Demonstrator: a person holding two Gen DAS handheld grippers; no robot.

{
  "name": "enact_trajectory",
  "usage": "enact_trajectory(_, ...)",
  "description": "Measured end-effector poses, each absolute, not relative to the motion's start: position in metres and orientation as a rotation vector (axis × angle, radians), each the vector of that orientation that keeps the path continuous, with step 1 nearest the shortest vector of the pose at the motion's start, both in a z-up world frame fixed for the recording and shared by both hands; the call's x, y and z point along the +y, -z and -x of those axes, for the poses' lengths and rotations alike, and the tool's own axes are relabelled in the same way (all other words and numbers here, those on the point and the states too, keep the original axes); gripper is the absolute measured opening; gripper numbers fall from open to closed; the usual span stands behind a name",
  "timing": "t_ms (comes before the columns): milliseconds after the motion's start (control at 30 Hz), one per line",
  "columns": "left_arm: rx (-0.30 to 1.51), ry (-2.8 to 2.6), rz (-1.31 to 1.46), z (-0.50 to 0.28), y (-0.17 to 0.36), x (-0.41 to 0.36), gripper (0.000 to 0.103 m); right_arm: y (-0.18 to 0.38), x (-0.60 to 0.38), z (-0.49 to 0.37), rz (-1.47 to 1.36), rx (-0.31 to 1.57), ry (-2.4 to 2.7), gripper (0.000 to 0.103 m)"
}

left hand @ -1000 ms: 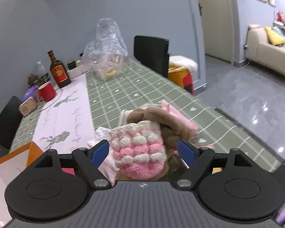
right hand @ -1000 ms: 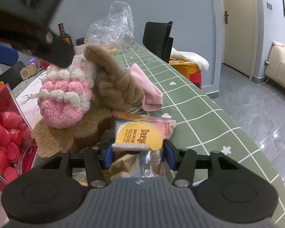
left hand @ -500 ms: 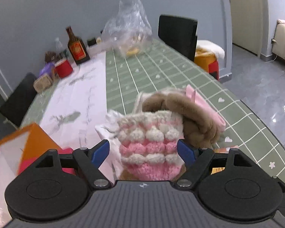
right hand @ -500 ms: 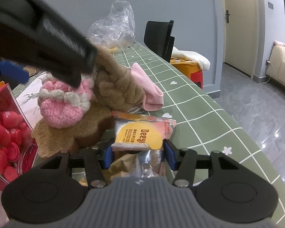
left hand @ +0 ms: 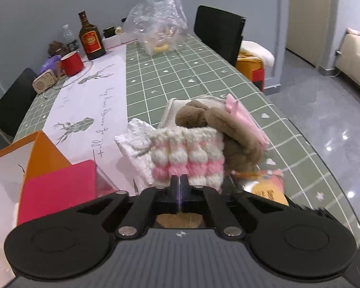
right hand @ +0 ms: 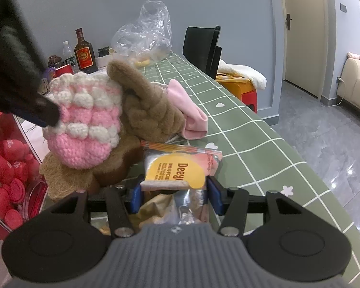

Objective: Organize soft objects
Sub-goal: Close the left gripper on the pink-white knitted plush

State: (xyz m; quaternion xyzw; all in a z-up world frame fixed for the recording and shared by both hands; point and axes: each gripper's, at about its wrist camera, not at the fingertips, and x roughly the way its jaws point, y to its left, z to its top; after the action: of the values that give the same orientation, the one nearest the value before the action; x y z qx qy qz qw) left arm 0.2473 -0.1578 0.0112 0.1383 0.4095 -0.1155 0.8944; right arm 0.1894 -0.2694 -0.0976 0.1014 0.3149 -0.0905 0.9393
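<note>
A pink-and-white crocheted pouch (left hand: 187, 156) lies on a pile of soft things at the near end of the green checked table (left hand: 170, 72). My left gripper (left hand: 180, 180) is shut on the pouch's near edge; it shows from the side in the right wrist view (right hand: 48, 117), pinching the pouch (right hand: 84, 124). A brown plush (left hand: 228, 129) and a pink cloth (left hand: 244, 122) lie behind the pouch. My right gripper (right hand: 175, 194) holds a yellow-label snack packet (right hand: 177, 170) between its blue pads, resting low at the table's near edge.
A red box of red caps (right hand: 4, 168) stands left of the pile. An orange box (left hand: 36, 153) and white tissue (left hand: 136, 148) sit at the left. A bottle (left hand: 91, 38), red mug (left hand: 70, 63), clear plastic bag (left hand: 160, 21) and black chair (left hand: 218, 31) are farther back.
My left gripper was open around the crocheted pouch and has now shut on its near edge. The right gripper and snack packet have not moved.
</note>
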Motion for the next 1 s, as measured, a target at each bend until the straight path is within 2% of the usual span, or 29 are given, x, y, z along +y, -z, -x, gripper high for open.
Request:
enact_trajectory(533, 0.766, 0.44, -0.404, -0.182, -0.031, -0.141, 0.002, 0.098, -0.268, -0.189, -0.21, 0.64, 0.18, 0.054)
enact_trajectory(567, 0.752, 0.439, -0.434, -0.182, -0.029, -0.147, 0.009, 0.098, -0.268, -0.189, -0.211, 0.641, 0.179, 0.054)
enact_trajectory(633, 0.745, 0.408, -0.478, -0.184, -0.023, -0.156, 0.041, 0.098, -0.268, -0.189, -0.206, 0.64, 0.179, 0.054)
enact_trajectory(700, 0.734, 0.375, -0.493, -0.189, -0.015, -0.165, 0.06, 0.098, -0.268, -0.19, -0.208, 0.641, 0.177, 0.054)
enact_trajectory(867, 0.683, 0.307, -0.519, -0.212, 0.006, -0.176, 0.077, 0.098, -0.27, -0.19, -0.219, 0.644, 0.175, 0.054)
enact_trajectory(1000, 0.695, 0.264, -0.41, -0.235, 0.011, -0.172, 0.088, 0.098, -0.266, -0.19, -0.2, 0.642, 0.178, 0.054)
